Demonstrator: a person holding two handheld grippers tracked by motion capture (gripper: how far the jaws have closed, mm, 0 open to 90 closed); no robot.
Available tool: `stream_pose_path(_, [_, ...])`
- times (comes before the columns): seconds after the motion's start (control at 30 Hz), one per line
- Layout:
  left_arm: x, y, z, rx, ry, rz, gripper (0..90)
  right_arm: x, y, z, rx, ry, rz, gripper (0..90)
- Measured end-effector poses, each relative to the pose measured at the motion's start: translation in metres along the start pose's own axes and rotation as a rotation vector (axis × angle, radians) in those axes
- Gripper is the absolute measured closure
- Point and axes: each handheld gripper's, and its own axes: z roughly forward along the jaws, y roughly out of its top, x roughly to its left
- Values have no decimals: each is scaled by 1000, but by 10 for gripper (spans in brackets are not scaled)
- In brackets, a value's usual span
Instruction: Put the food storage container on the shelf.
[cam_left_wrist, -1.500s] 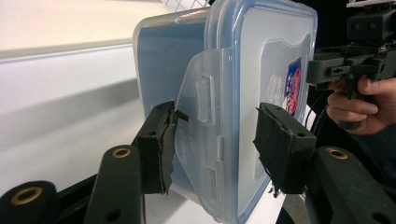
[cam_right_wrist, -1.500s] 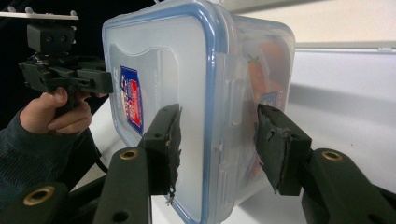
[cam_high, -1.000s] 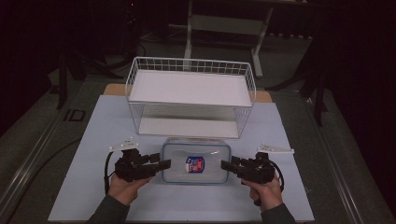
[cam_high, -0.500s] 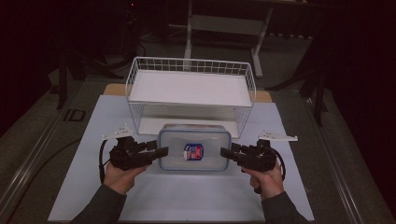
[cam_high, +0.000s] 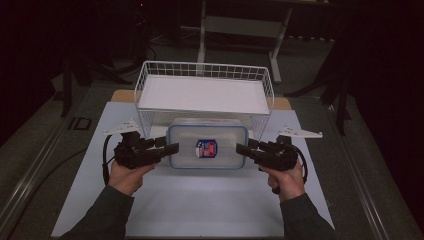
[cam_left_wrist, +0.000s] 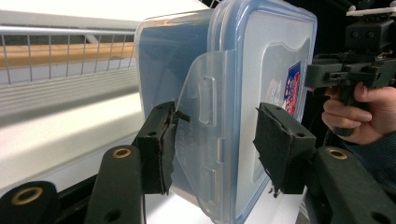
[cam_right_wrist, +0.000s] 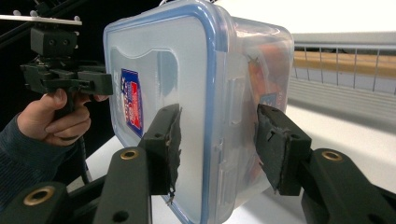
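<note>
Left gripper (cam_high: 169, 148) and right gripper (cam_high: 243, 149) bracket the lidded container (cam_high: 207, 146) between them, jaws parted around its end latches, not clamping. Basket (cam_high: 205, 71) beyond; placement evidently remains.

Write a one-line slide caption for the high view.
Two handheld grippers, left and right, flank a lidded plastic container in front of a white wire basket.

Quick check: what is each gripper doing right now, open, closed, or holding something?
Left gripper: open, jaws straddling the left end latch of the plastic container, gap visible.
Right gripper: open, jaws either side of the container's right end, not clamped.
</note>
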Motion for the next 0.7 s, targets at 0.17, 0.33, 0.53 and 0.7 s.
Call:
stream_pose_path(0.17, [3, 5, -1, -6, 2, -2, 490, -1, 5, 3, -10, 1, -4, 517])
stream_pose_path(0.33, [6, 9, -3, -16, -2, -10, 490, -1, 8, 5, -14, 4, -9, 517])
stream_pose_path(0.53, [9, 19, -6, -34, -7, -8, 490, 2, 17, 7, -21, 4, -21, 521])
stream_pose_path(0.7, [11, 30, -6, -42, -5, 3, 490, 1, 26, 9, -37, 4, -32, 521])
